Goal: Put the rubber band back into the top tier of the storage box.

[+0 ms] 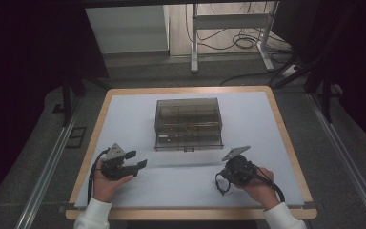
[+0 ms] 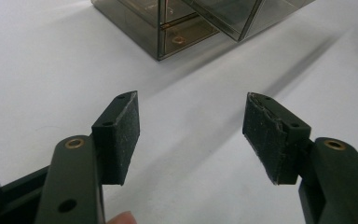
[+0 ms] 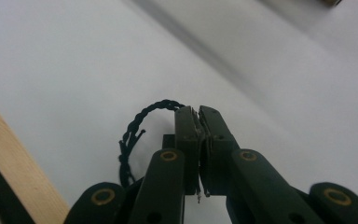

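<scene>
The twisted black cord (image 1: 220, 183) lies on the white table (image 1: 124, 114) by the right gripper (image 1: 229, 171), curling toward the person; the smoky plastic drawer box (image 1: 188, 123) stands further away, between both hands. The left gripper (image 2: 191, 126) has its rough dark pads spread, with nothing between them. The right gripper (image 3: 198, 122) is pressed together, probably pinching the braided cord (image 3: 140, 123), whose loop bends to its left.
</scene>
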The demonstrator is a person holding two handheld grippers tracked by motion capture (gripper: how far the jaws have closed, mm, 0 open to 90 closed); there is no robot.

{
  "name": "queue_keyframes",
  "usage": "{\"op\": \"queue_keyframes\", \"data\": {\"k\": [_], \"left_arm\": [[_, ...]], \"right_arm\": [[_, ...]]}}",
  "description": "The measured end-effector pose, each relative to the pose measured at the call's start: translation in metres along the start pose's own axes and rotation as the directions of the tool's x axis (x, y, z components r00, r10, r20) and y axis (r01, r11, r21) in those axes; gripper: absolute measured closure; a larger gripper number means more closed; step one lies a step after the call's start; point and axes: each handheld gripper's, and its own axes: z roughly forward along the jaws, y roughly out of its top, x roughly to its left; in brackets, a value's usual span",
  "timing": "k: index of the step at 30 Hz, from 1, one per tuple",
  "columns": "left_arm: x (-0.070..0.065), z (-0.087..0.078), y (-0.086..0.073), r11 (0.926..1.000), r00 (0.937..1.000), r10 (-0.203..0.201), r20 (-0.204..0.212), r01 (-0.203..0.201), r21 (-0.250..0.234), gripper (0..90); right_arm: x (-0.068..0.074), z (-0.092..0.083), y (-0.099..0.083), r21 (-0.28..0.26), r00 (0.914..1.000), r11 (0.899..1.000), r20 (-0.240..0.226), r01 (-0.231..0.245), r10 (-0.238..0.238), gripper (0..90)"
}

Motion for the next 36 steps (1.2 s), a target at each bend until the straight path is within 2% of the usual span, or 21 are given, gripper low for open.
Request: {"op": "queue_keyframes", "data": {"k": [9,25,36], "left_arm": [[0.001,0.0,0.0,1.0,1.0,-0.002,0.001,0.002,-0.001,36.6],[0.001,0.0,-0.001,1.0,1.0,-0.004,0.001,0.004,0.002,36.6],[0.002,0.0,-0.001,1.0,1.0,-0.005,0.001,0.005,0.004,36.6]], "right_arm": [[0.001,-0.013,0.012,-0.077,0.9998,0.997,-0.009,0.016,-0.017,86.6],[0.004,-0.029,0.03,-0.142,0.9996,0.99,-0.013,0.024,-0.026,86.6],[0.005,-0.03,0.044,-0.177,0.9992,0.984,-0.02,0.032,-0.036,86.7]]}}
